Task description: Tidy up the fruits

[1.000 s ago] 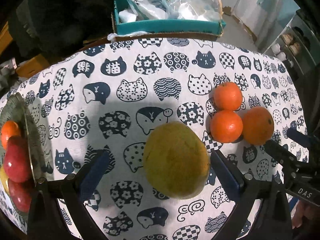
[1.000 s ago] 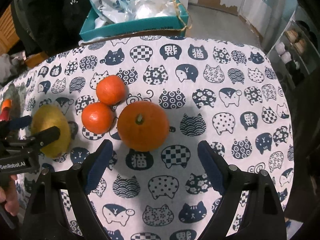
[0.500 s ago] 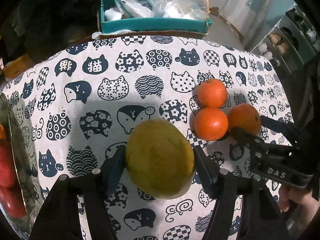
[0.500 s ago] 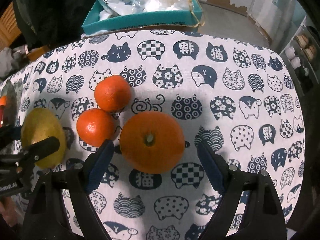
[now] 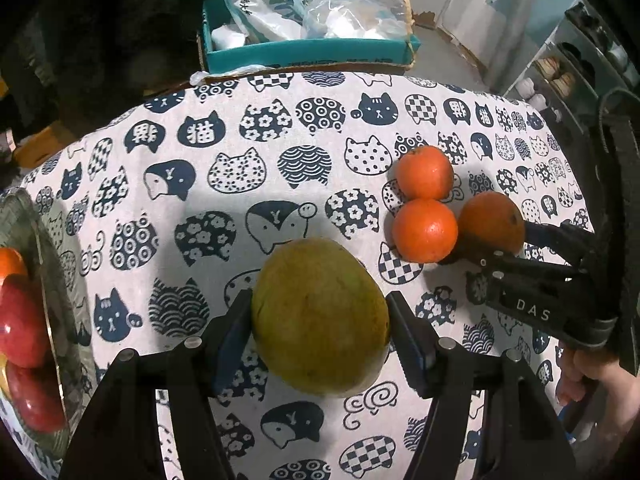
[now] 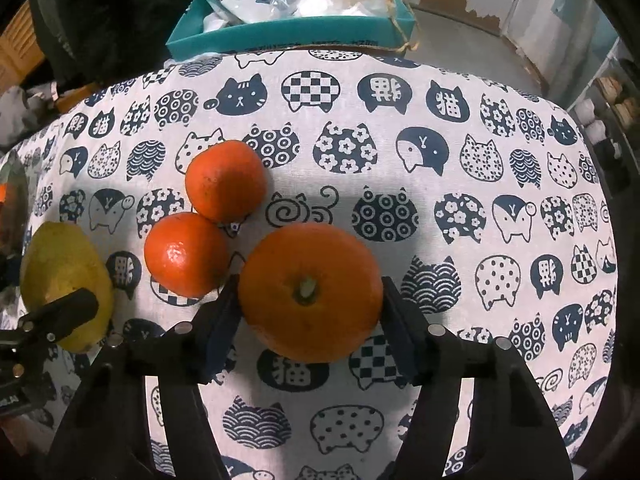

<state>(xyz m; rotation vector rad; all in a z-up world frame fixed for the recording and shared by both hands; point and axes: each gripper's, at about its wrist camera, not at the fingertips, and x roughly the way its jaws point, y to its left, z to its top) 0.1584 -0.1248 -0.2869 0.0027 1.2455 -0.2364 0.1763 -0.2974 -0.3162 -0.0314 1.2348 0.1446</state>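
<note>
Around the yellow-green mango (image 5: 320,320), the cat-print tablecloth (image 5: 260,152) lies bare from nine round to twelve o'clock. At two o'clock two touching tangerines (image 5: 425,230) block the way, with the large orange (image 6: 310,292) just beside them. At nine o'clock stands the glass fruit bowl (image 5: 48,264); at twelve, the teal box (image 5: 308,50).

We count one yellow-green mango (image 5: 320,316); one large orange (image 6: 310,292); two small tangerines (image 6: 226,180) (image 6: 186,254); two red apples (image 5: 20,320) (image 5: 30,400) on one glass plate (image 5: 52,264); one teal box (image 5: 312,50); two grippers (image 5: 320,338) (image 6: 310,314).
</note>
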